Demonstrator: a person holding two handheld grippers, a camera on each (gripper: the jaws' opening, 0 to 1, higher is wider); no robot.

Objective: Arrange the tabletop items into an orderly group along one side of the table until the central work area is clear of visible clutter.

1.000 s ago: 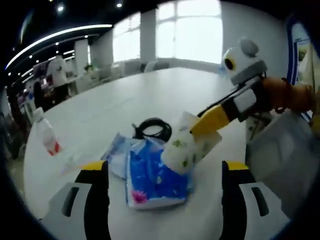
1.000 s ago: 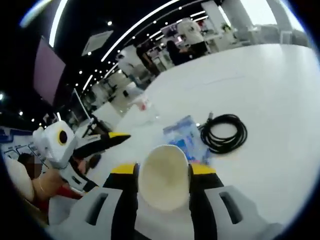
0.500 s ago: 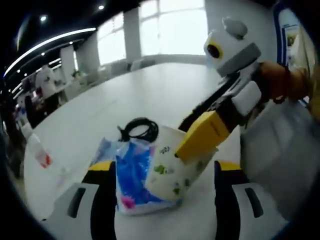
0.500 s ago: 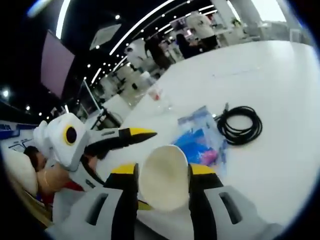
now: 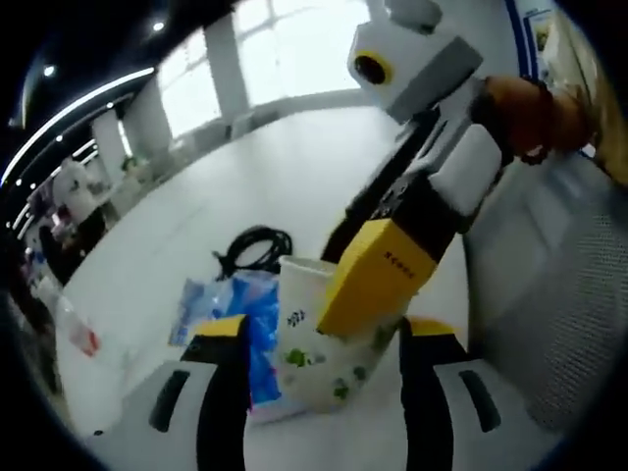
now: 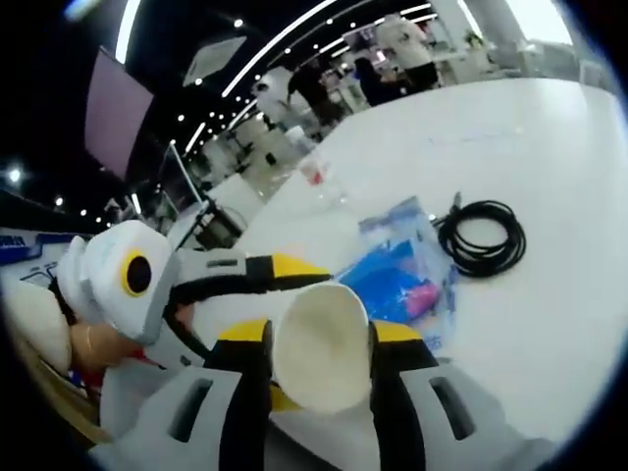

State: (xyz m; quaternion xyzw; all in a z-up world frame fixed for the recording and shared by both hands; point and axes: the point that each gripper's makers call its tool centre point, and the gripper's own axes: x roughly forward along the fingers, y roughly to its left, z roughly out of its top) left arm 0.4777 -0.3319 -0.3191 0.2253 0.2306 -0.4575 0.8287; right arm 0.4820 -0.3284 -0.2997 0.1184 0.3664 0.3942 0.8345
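A white paper cup with green print (image 5: 312, 358) is tilted just above the white table (image 5: 186, 206), and my right gripper (image 5: 343, 306) is shut on its rim. My left gripper (image 5: 324, 334) is open, one jaw on each side of the cup, apart from it. In the right gripper view the cup's pale inside (image 6: 322, 343) sits between my right gripper (image 6: 322, 336) jaws, and a yellow fingertip (image 6: 294, 267) of the left gripper reaches in beside it. A blue tissue pack (image 5: 253, 312) (image 6: 392, 280) lies flat next to the cup. Beyond it lies a coiled black cable (image 5: 250, 250) (image 6: 481, 240).
A small clear bottle with a red label (image 5: 78, 332) (image 6: 314, 172) stands further along the table. A hand (image 5: 530, 108) holds the right gripper. Grey fabric (image 5: 559, 294) lies past the table's near edge. People stand at far tables (image 6: 392, 49).
The right gripper has carried the cup closer, so it now sits between the left gripper's open jaws. The left view has closed in on the cup and tissue pack.
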